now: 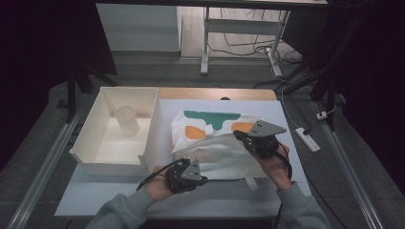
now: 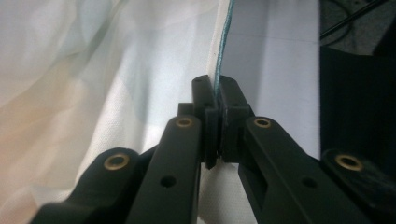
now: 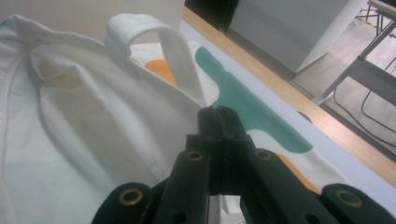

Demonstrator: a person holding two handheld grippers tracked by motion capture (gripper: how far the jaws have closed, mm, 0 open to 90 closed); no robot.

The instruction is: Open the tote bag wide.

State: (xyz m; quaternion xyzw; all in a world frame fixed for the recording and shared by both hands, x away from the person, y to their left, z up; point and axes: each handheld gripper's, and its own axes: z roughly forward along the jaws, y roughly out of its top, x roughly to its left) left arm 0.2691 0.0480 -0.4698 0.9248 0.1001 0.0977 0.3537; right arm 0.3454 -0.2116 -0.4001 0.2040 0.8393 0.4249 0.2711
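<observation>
Nearby, white tray (image 1: 90,143), cup (image 1: 127,120) inside

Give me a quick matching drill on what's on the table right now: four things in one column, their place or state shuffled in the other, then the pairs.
Things:
1. left gripper
2. right gripper
3. cup
4. tray

Place or state:
A. stands upright inside the tray
B. shut on the cloth bag's near edge
C. white, on the table left of the bag
D. shut on the bag's fabric farther back, near its handle

Pairs: 1-B, 2-D, 3-A, 4-C
</observation>
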